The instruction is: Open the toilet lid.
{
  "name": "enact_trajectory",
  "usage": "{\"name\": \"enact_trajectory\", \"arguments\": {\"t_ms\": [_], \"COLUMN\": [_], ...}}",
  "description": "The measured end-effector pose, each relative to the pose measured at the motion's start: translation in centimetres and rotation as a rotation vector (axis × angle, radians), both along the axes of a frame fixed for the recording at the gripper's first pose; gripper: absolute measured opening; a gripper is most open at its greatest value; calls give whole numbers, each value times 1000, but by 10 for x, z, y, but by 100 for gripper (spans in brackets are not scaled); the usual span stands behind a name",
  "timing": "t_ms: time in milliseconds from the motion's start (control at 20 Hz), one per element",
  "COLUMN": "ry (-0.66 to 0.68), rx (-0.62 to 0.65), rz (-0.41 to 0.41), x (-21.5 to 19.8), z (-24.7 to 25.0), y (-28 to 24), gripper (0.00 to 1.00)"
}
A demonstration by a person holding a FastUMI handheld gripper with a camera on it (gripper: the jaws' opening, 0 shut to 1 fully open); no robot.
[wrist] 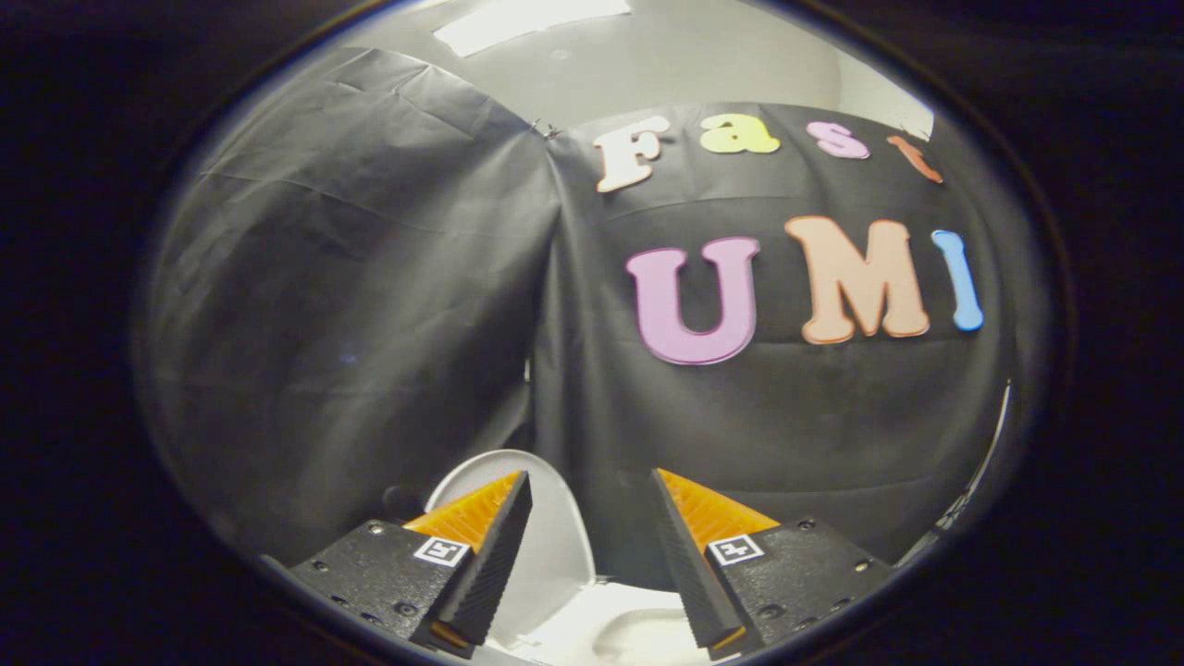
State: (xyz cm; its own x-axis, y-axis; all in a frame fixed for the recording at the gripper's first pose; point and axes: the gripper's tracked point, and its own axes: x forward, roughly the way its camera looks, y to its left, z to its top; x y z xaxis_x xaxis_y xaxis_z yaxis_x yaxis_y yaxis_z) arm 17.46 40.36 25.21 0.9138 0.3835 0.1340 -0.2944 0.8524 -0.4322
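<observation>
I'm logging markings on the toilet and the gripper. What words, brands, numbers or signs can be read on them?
Toilet lid: no text to read.
Toilet rim: no text to read.
Gripper, fingers open with nothing between them: each side carries a square black-and-white marker, a pattern rather than words or numbers.

At six o'clock between my spread fingers [590, 527] the smooth white plastic toilet lid [555, 532] stands raised, plain and unpatterned, above the glossy white toilet bowl [610, 629]. At twelve o'clock hangs creased matte black cloth [351, 277], under a pale grey ceiling [647, 65].
</observation>
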Motion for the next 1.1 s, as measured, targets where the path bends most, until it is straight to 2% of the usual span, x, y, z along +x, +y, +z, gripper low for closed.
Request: {"name": "enact_trajectory", "arguments": {"t_ms": [200,500,800,1000,1100], "ry": [-103,-192,-242,-235,-220], "rx": [91,199,273,288,285], "rz": [-94,-243,-305,-357,-377], "x": [-21,-69,-106,-121,-124], "z": [35,54,62,53,48], "y": [-89,-210,-283,-312,-320], "gripper": [78,76,76,73,76]}}
